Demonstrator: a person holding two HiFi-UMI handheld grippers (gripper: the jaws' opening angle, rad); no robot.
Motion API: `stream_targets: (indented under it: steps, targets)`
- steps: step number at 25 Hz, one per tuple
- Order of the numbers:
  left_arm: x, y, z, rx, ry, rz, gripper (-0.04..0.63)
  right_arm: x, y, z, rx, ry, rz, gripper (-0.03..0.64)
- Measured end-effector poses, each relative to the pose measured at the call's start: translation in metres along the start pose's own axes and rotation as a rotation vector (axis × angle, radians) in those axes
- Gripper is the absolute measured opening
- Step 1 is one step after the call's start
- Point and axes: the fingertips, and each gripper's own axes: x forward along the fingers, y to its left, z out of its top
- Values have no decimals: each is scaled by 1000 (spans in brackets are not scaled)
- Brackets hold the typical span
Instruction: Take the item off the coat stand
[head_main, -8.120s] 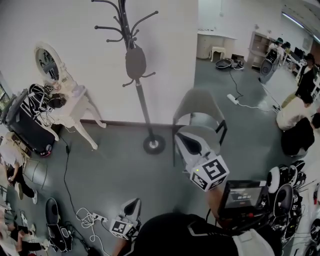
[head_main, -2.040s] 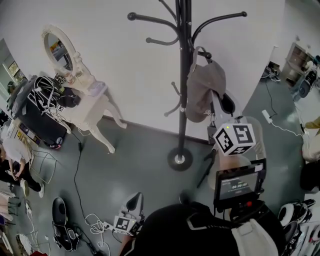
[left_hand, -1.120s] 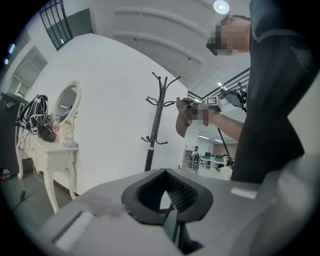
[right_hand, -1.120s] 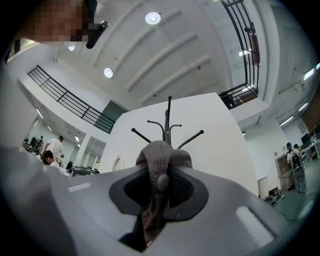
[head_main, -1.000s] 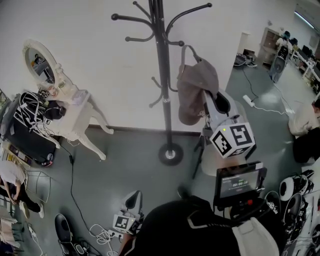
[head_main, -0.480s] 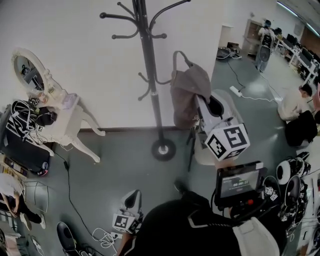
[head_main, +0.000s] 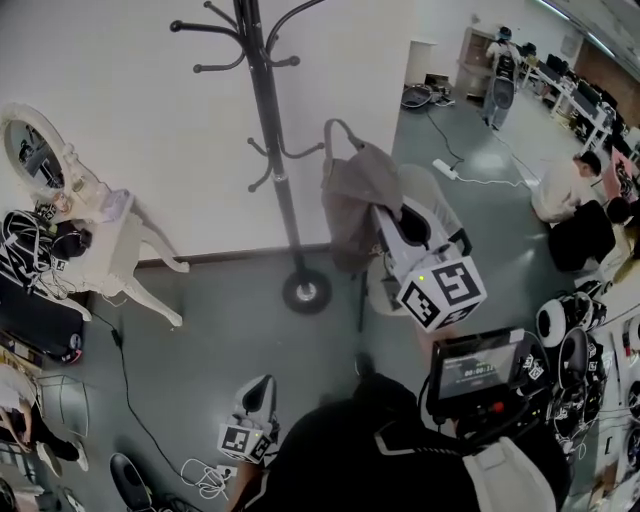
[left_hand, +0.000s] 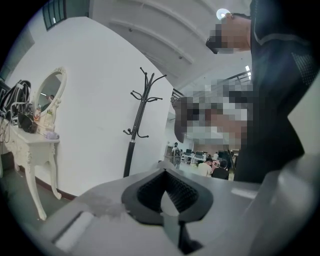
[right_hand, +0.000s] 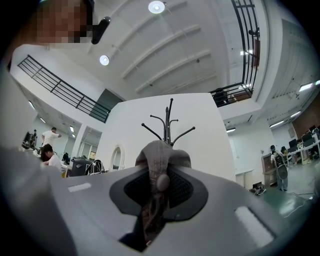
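Head view, grey cap hangs lengthwise downward from clenched right claw, left claw closed

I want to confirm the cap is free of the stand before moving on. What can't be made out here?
- Cap brim and underside: head view, the cloth is folded and its lower part sits behind the right gripper.
- Stand top hooks: head view, cut off by the top edge.
- Chair: head view, mostly behind cap and gripper.
- Screen text: head view, too small to read.
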Motion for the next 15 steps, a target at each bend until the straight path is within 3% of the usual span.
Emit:
stream_targets:
  steps: [10,15]
  targets:
    - [28,-21,11,14,11,1,17,-17,-14,-22,40,51,34,55]
    - [43,-37,-4,16,30,5,17,-26,-22,-25,22,68,76,55]
